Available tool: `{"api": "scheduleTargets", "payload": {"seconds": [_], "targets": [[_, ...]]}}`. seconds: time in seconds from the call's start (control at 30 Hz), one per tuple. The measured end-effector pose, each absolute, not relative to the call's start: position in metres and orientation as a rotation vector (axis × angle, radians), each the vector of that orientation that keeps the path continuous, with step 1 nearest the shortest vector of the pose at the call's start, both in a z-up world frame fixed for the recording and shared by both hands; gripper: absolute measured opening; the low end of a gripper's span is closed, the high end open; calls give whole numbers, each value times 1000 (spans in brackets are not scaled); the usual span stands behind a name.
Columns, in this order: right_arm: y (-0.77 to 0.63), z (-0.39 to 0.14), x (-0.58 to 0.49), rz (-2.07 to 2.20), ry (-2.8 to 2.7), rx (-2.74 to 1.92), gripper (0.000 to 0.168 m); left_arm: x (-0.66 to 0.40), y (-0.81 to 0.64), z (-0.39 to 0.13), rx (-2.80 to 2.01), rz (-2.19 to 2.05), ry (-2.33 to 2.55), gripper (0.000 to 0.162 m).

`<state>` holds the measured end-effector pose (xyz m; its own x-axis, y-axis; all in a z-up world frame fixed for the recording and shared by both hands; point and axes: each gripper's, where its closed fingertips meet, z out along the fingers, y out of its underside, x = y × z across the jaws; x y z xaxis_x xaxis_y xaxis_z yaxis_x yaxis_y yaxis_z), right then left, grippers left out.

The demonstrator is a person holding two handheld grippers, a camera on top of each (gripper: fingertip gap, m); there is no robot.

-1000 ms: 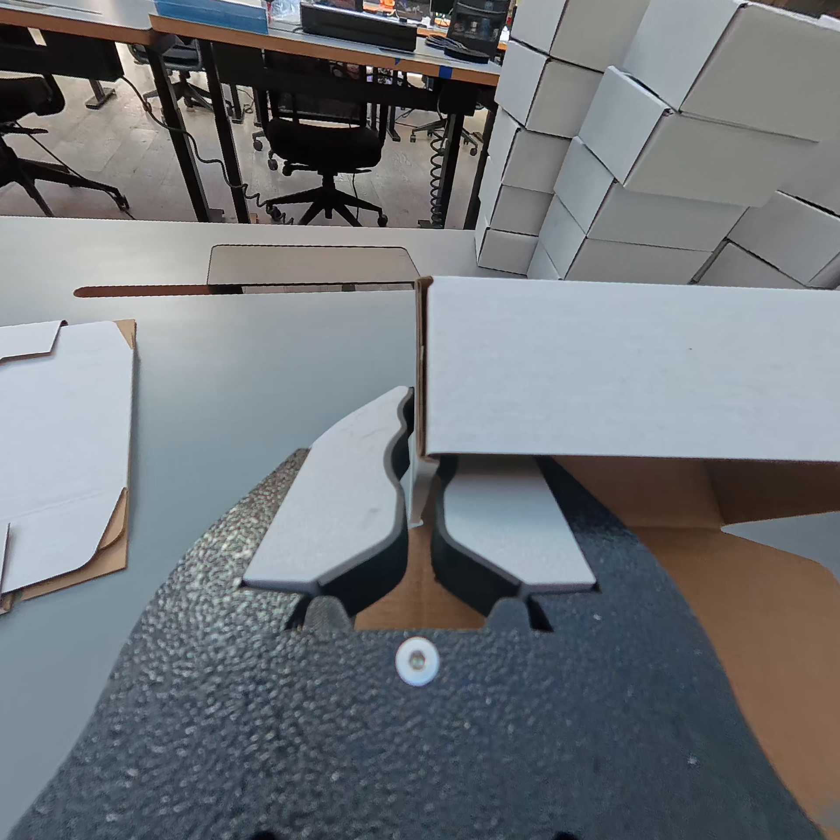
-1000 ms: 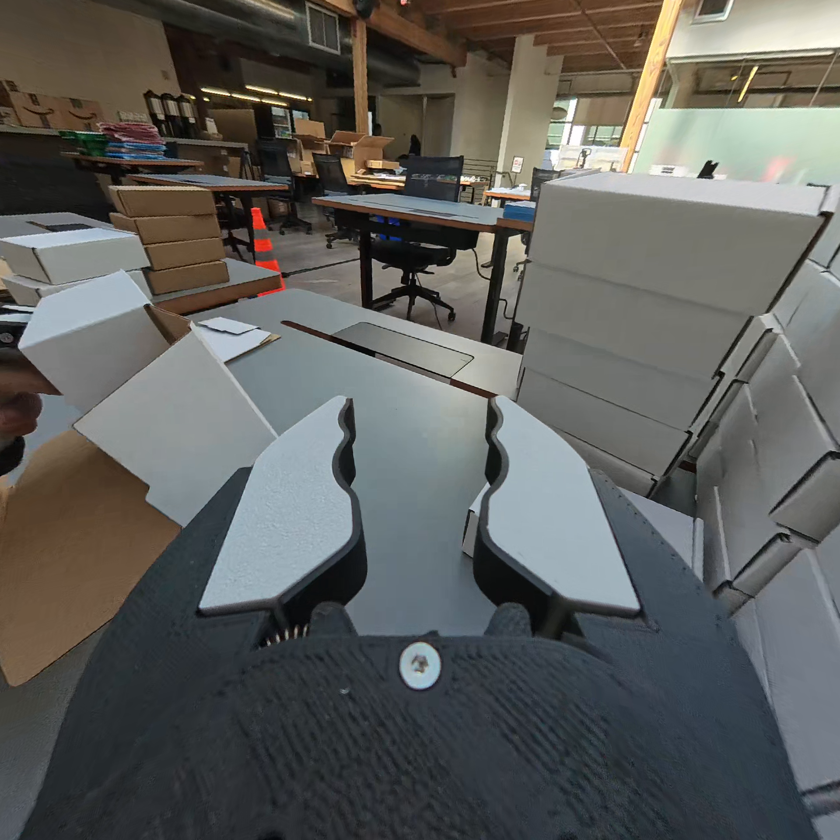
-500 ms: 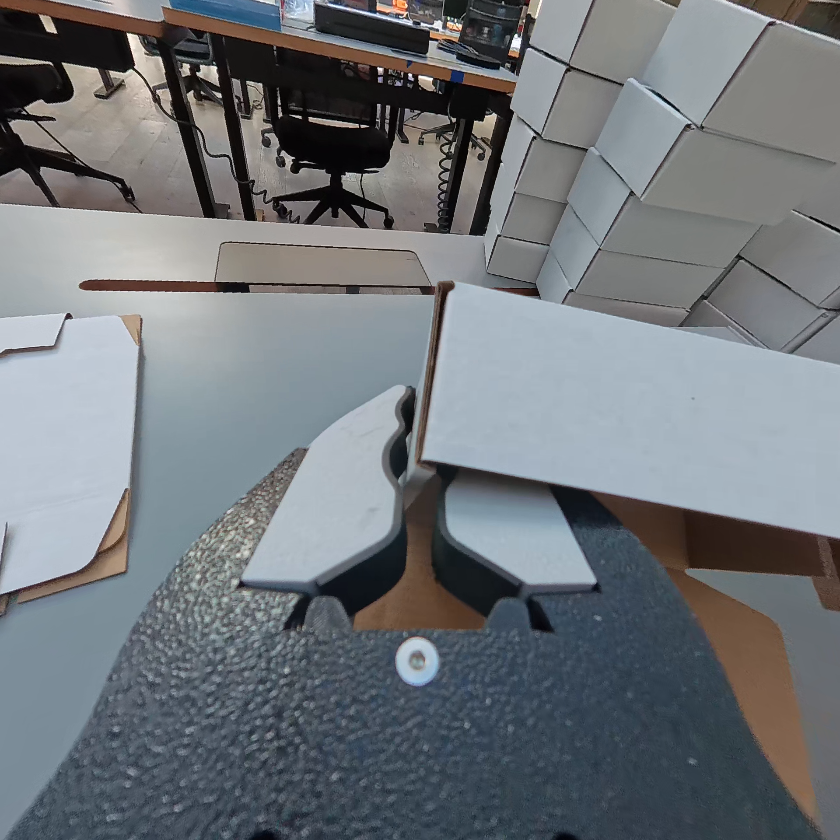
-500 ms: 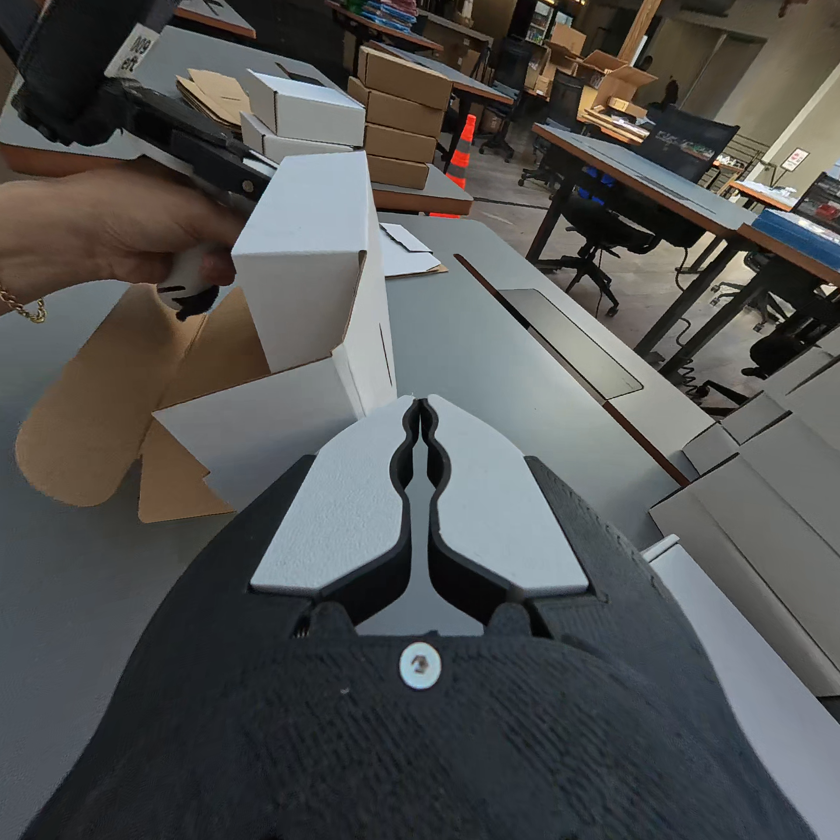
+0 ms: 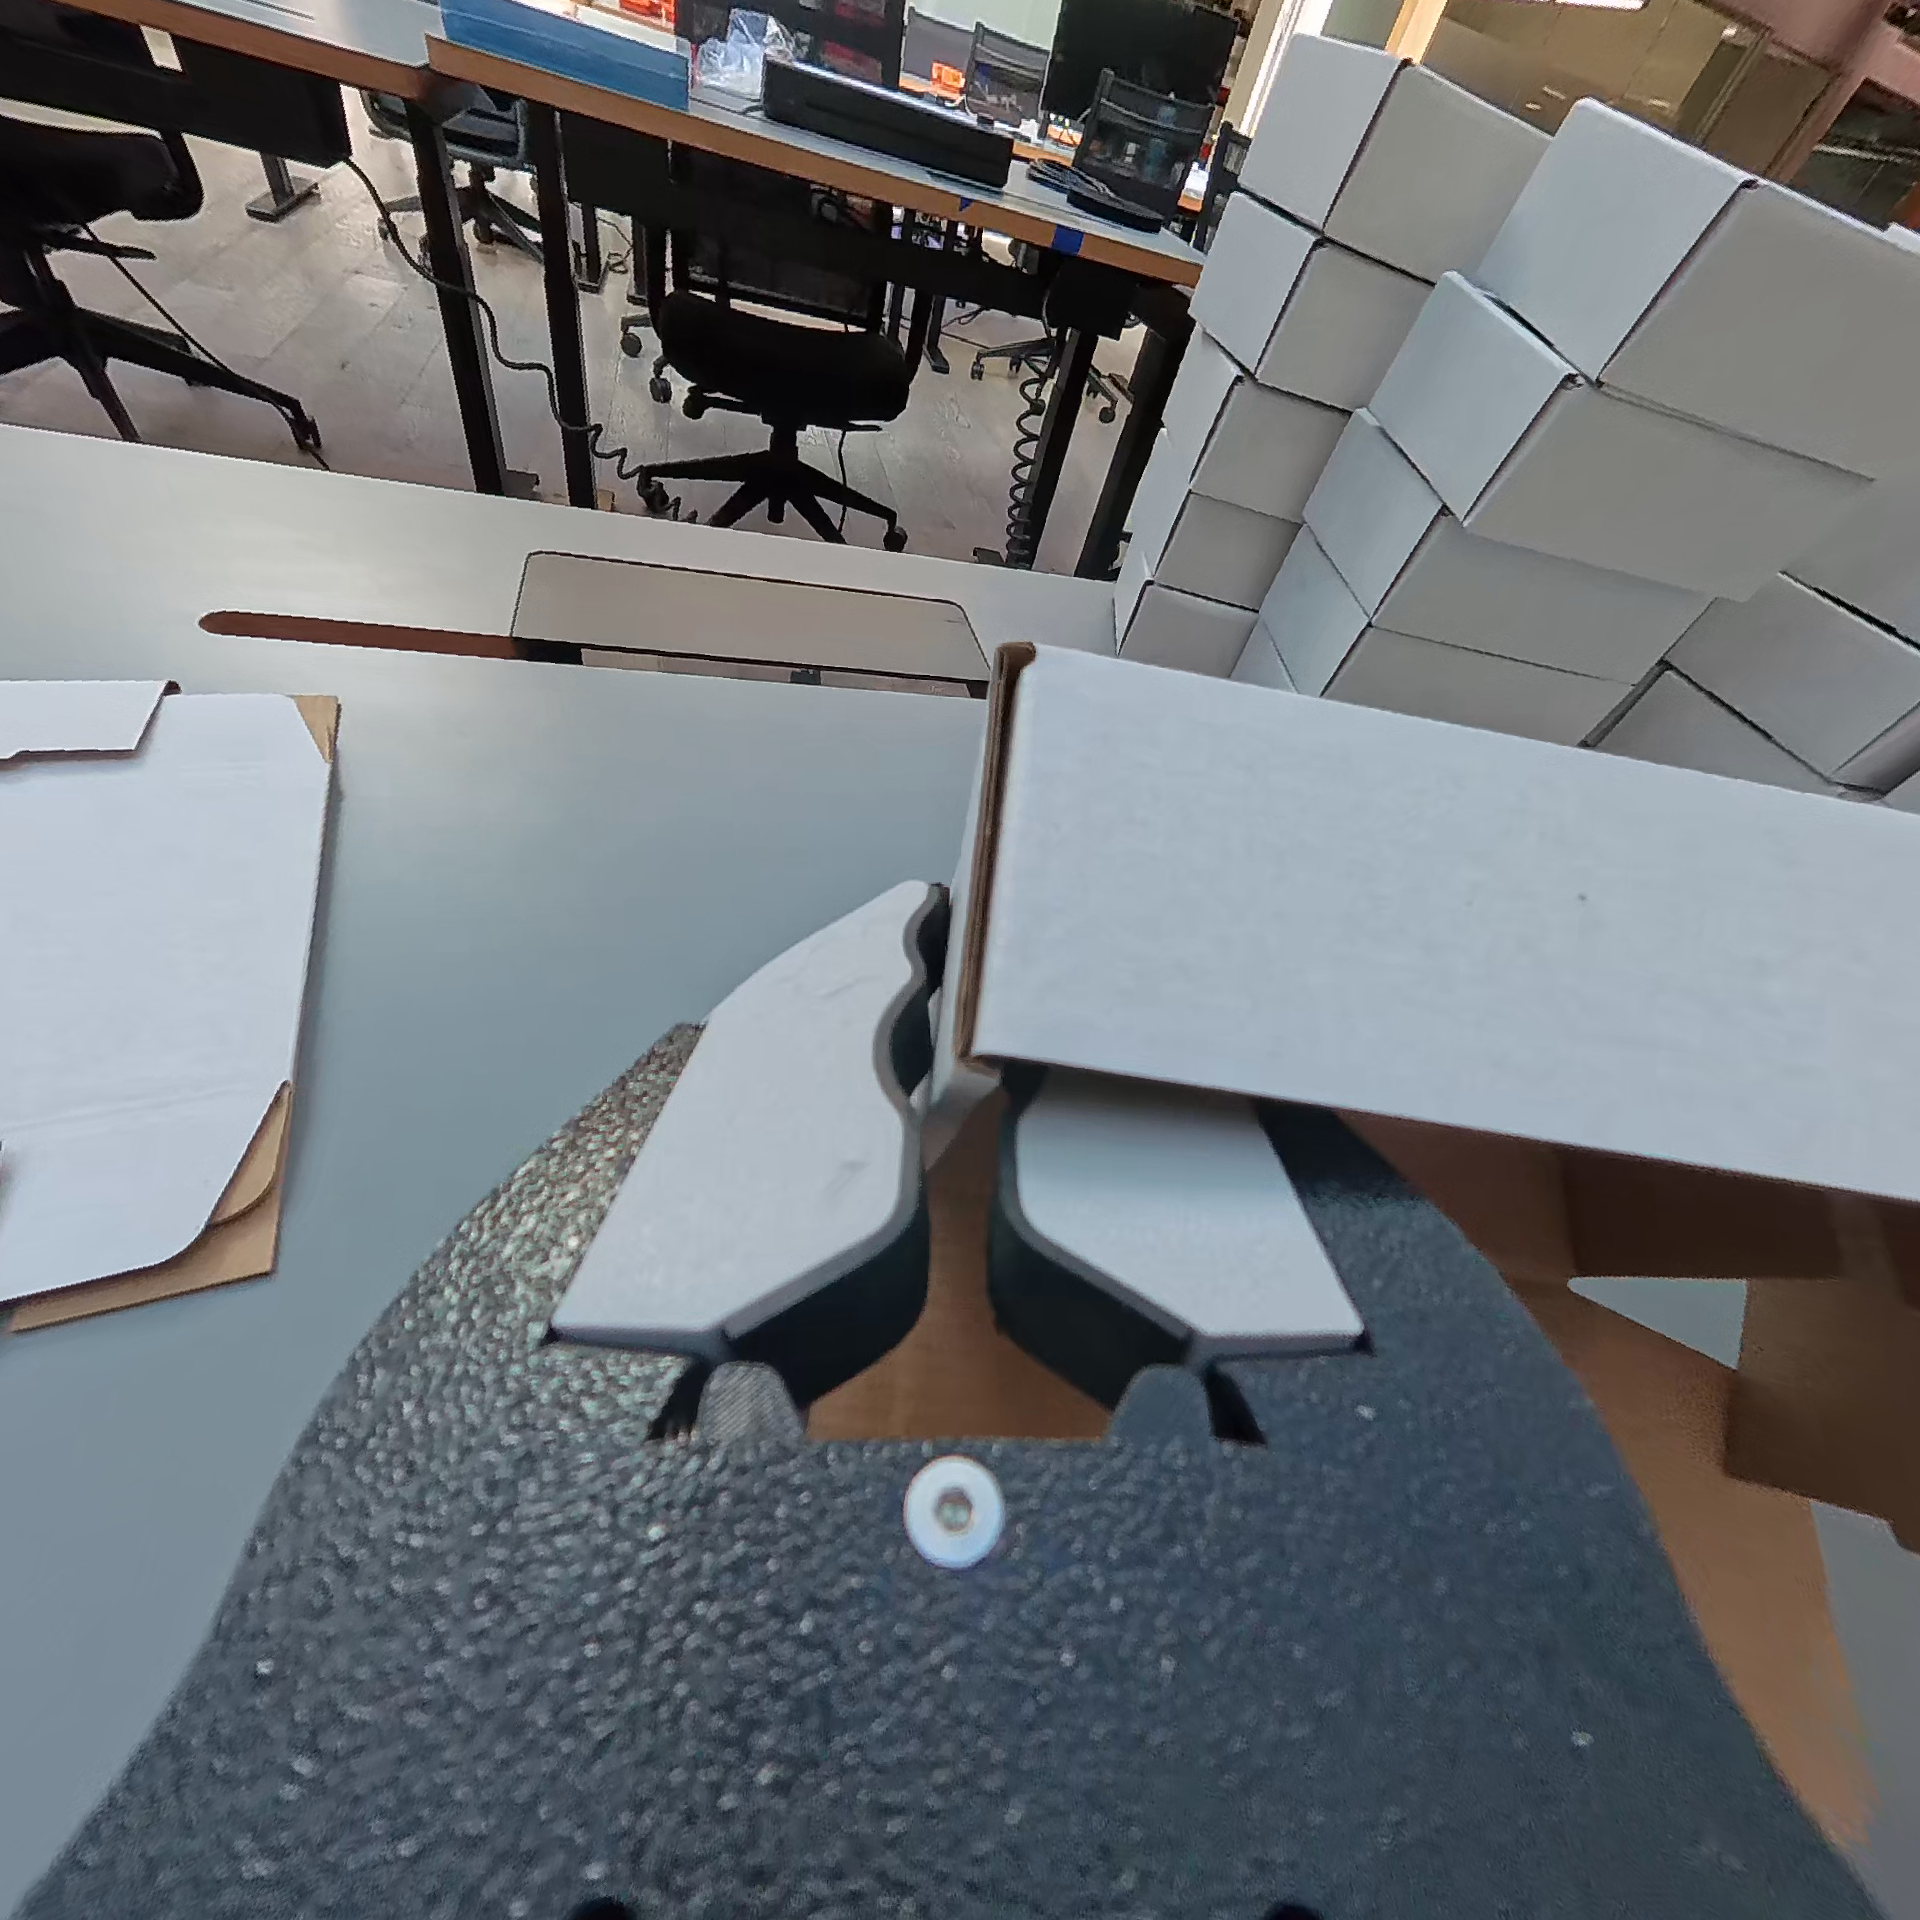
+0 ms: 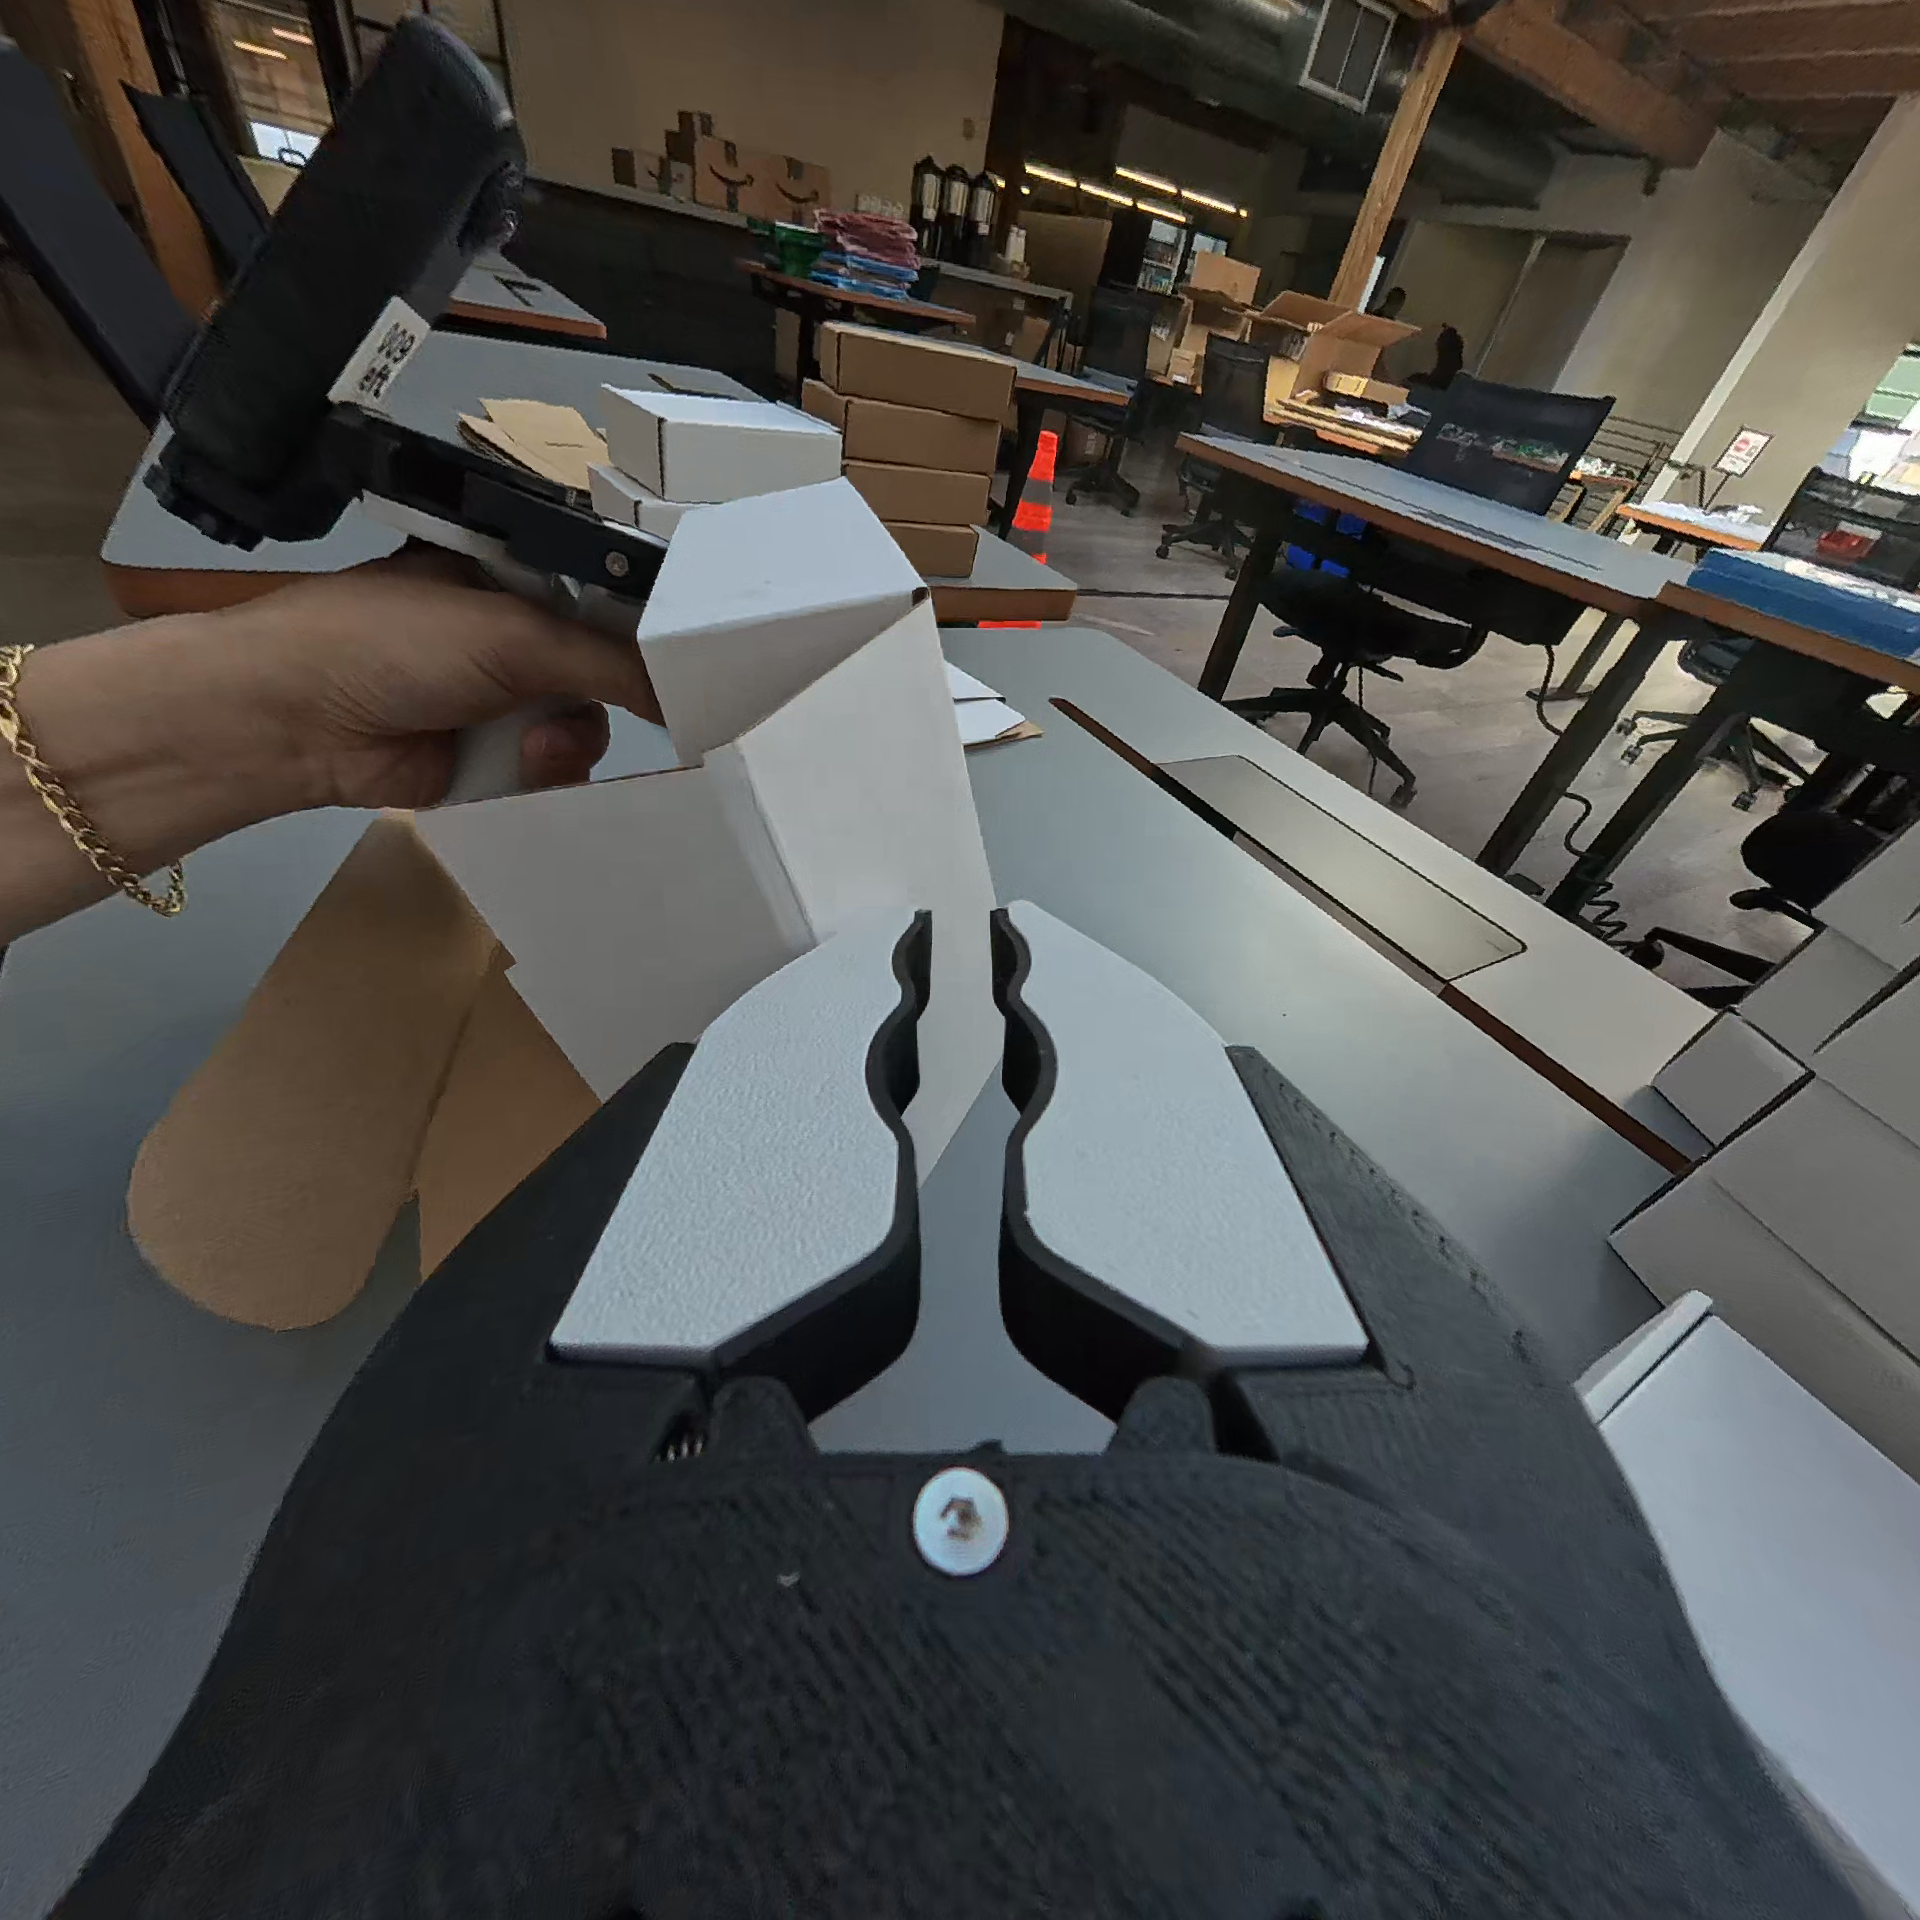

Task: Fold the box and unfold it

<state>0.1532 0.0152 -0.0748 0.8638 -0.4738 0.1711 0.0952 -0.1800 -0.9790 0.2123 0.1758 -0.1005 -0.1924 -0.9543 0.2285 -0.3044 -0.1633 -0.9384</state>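
A partly folded box [image 5: 1403, 914], white outside and brown inside, stands on the grey table [image 5: 623, 831]. My left gripper [image 5: 951, 997] is shut on the box's left end wall, with one finger outside and the other inside under the raised white panel. In the right wrist view the box [image 6: 862, 790] is tilted, and its brown flaps [image 6: 312, 1122] are spread on the table. A hand [image 6: 364, 686] holds the left gripper there. My right gripper [image 6: 956, 935] is nearly shut with a narrow gap. It holds nothing and sits just in front of the box's upright white panel.
A flat white cardboard blank [image 5: 135, 966] lies at the table's left. A tall stack of folded white boxes [image 5: 1507, 436] fills the right side and also shows in the right wrist view [image 6: 1818, 1195]. Desks and an office chair [image 5: 779, 353] stand beyond the table.
My right gripper closed and swung left from the box stack to the held box, and its tips are now slightly parted. My left gripper kept its hold and tilted the box.
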Motion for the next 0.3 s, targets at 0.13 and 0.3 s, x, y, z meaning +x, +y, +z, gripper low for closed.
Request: {"api": "scheduleTargets", "payload": {"seconds": [0.13, 0.3], "targets": [[11, -67, 148, -470, 268, -1636, 16, 212, 175, -100, -1473, -1411, 1494, 6], [7, -67, 141, -417, 179, -1671, 20, 211, 173, -98, -1461, -1425, 1498, 5]]}}
